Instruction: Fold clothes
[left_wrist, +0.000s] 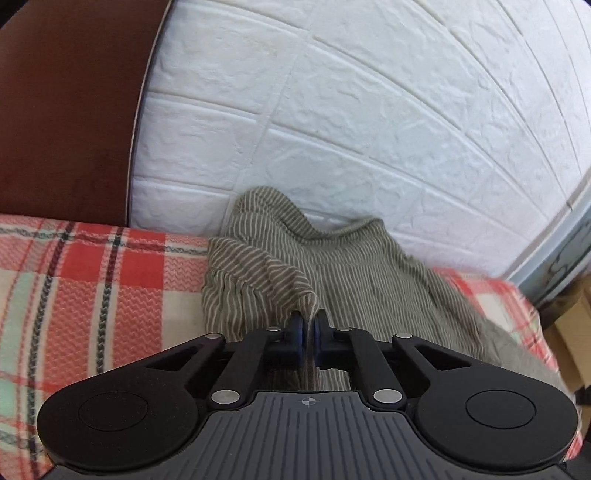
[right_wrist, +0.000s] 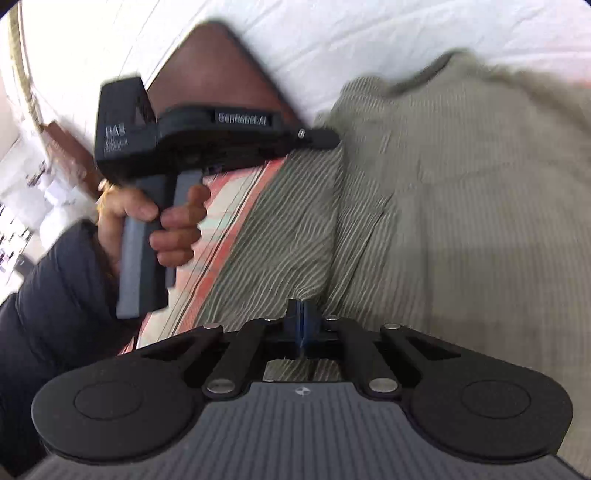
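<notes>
Only the right wrist view shows the person's hand (right_wrist: 162, 225) and dark sleeve (right_wrist: 55, 295) holding the left hand-held gripper (right_wrist: 325, 139) at 10 o'clock; the left view alone shows the white brick-pattern wall (left_wrist: 351, 110). The striped garment (left_wrist: 332, 258) lies on the plaid bed cover (left_wrist: 92, 280), stretching toward 12 o'clock. Each hand-held gripper is pressed together, pinching its fabric, the right hand-held gripper (right_wrist: 301, 325) at the near edge.

Olive white-striped garment (left_wrist: 332, 266) on red plaid blanket (left_wrist: 92, 280).

The striped garment (right_wrist: 461, 221) is motion-blurred at right, its far side cut off by the edge
</notes>
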